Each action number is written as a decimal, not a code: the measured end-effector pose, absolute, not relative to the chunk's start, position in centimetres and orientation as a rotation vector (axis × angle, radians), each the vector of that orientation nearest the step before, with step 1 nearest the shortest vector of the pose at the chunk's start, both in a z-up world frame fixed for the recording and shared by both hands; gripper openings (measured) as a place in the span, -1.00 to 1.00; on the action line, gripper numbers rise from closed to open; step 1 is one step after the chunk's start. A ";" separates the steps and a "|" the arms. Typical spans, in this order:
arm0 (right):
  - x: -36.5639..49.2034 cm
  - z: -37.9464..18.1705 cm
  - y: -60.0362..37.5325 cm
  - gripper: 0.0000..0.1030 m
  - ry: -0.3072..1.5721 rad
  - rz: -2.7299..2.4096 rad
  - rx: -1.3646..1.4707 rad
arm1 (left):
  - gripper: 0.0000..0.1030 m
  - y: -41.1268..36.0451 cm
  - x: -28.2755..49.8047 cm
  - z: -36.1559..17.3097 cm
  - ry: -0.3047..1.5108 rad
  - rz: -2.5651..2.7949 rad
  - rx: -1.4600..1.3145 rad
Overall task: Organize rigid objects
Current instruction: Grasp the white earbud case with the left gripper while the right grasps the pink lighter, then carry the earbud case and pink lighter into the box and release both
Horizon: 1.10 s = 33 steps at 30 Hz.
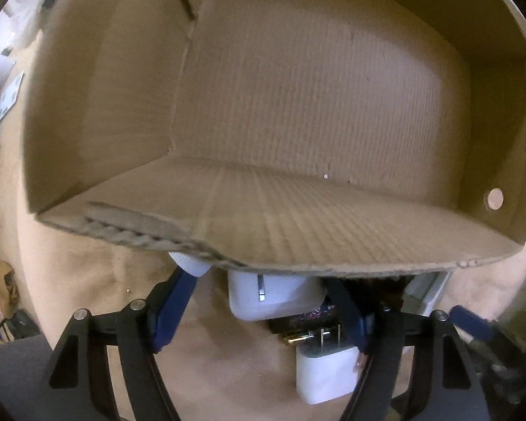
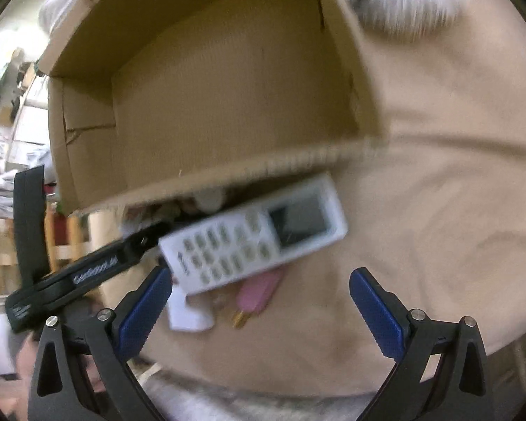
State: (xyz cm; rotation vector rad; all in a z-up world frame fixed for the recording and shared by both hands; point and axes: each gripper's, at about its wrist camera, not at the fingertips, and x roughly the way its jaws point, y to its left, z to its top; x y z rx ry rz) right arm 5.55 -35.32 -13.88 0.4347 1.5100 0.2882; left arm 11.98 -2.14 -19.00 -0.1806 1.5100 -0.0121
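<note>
Open cardboard box (image 1: 298, 105) lying on tan fabric, white remote (image 2: 259, 238) resting just before its near edge – right gripper (image 2: 263, 308) hovering, jaws wide, empty – left gripper (image 1: 263, 319) jaws apart, straddling white case (image 1: 273, 298).

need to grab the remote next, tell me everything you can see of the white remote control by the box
The white plastic remote control is a long flat rectangle lying face up and diagonally on the beige cloth surface. It has a grey display at its upper-right end and rows of small grey buttons toward its lower-left end. Its far edge tucks under the brown cardboard box's near rim. A pink oblong object pokes out from beneath it. The picture is blurred, so the print is unreadable.
</note>
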 end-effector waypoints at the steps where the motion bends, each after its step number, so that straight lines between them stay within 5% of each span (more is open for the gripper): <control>1: 5.3 -14.2 -35.0 0.63 1.530 0.304 0.426 | 0.39 -2.1 12.1 -19.3 1.513 -0.012 -0.174; 5: 4.5 -15.6 -34.0 -0.17 1.592 0.305 0.364 | 0.32 -2.3 12.8 -20.3 1.515 -0.005 -0.128; 6: 4.4 -16.0 -33.9 -0.22 1.606 0.292 0.352 | 0.26 -2.3 12.9 -20.3 1.509 -0.005 -0.115; 8: 4.1 -16.6 -33.8 -0.23 1.615 0.266 0.334 | 0.00 -2.5 12.9 -20.2 1.495 -0.014 -0.111; 22: 5.8 -17.4 -29.0 -0.06 1.562 0.231 0.204 | 0.01 -3.3 10.9 -20.0 1.449 0.004 -0.061; 26: 4.6 -16.7 -28.2 -0.48 1.504 0.241 0.079 | 0.00 -3.5 10.0 -19.4 1.444 0.007 -0.048; 33: 3.0 -14.2 -31.2 -0.48 1.451 0.269 0.195 | 0.00 -2.5 8.4 -16.7 1.393 0.026 -0.052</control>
